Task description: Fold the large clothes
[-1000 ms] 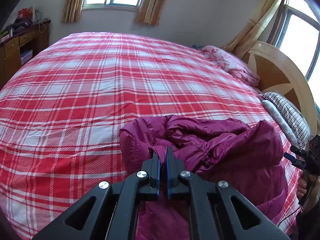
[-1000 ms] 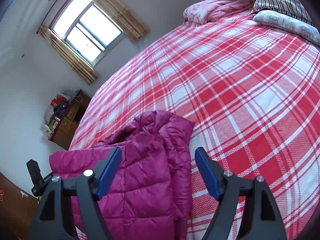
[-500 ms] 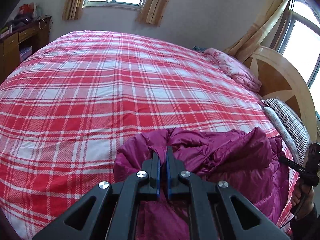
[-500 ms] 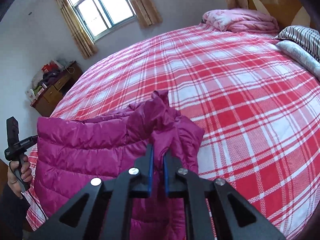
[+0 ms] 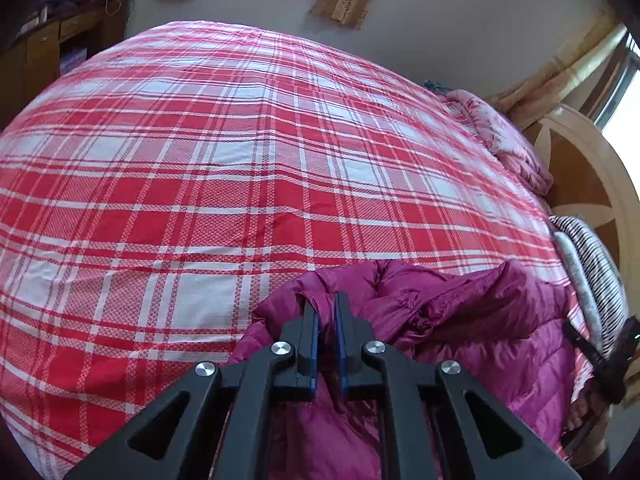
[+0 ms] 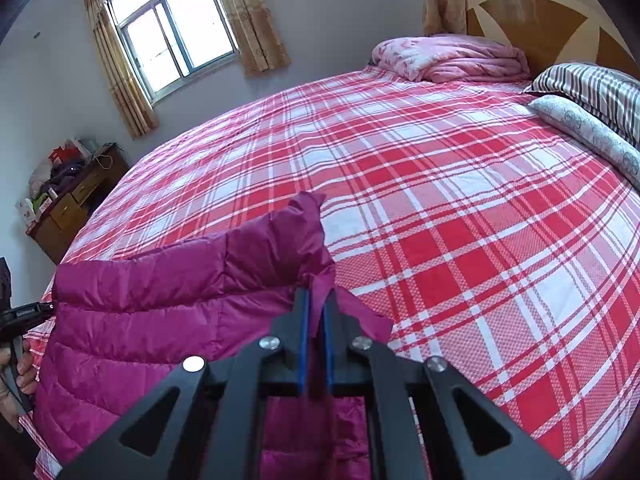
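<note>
A magenta padded jacket (image 5: 460,320) lies at the near edge of a bed with a red and white plaid sheet (image 5: 200,160). My left gripper (image 5: 326,300) pinches a fold of the jacket at its left end; its jaws are opening slightly, with fabric still between the pads. In the right wrist view the jacket (image 6: 160,300) stretches leftward as a raised ridge. My right gripper (image 6: 316,300) is shut on a thin flap at its right end, above the sheet (image 6: 440,200). A hand (image 6: 16,368) holding the left gripper shows at the far left edge.
A folded pink quilt (image 6: 452,60) and a striped pillow (image 6: 592,84) lie by the wooden headboard (image 6: 540,12). A cluttered wooden dresser (image 6: 72,208) stands by the wall left of the bed. The plaid sheet spreads wide beyond the jacket.
My right gripper, open a second ago, has shut on the jacket's edge and raised it. Both grippers have shifted, and the jacket is now drawn out between them.
</note>
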